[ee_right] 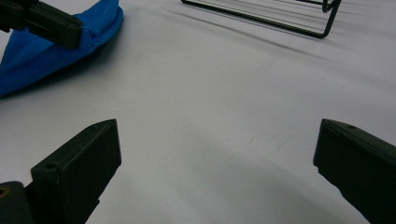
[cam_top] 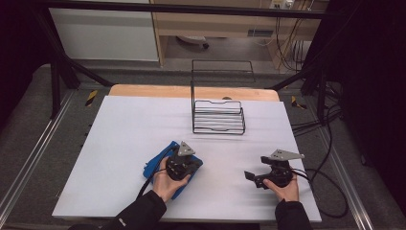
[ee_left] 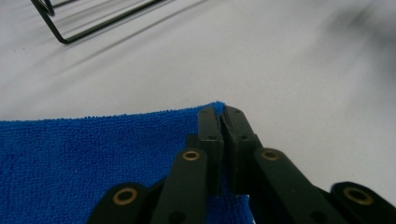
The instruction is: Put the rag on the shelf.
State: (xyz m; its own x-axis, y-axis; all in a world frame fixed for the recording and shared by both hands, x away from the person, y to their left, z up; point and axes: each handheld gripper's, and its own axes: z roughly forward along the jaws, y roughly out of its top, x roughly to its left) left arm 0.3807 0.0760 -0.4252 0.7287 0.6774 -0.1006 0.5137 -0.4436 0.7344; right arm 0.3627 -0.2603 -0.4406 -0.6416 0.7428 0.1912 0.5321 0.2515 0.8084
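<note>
A blue cloth (cam_top: 155,163) lies crumpled on the white table sheet (cam_top: 119,139), left of centre and near the front. My left gripper (cam_top: 194,164) sits over its right end, shut on a corner of the cloth (ee_left: 70,158); in the left gripper view the two jaws (ee_left: 223,115) meet with blue fabric pinched at their tips. My right gripper (cam_top: 250,178) rests low at the front right, pointing left toward the cloth. Its jaws (ee_right: 217,140) stand wide open over bare sheet. The right gripper view catches the cloth (ee_right: 42,60) and the left gripper (ee_right: 74,33) at its top left.
A black wire rack (cam_top: 218,117) stands at the back middle of the sheet, past both grippers, with bare sheet between. A wooden table edge (cam_top: 143,90) runs behind it. Black cables (cam_top: 330,191) trail off the table's right side.
</note>
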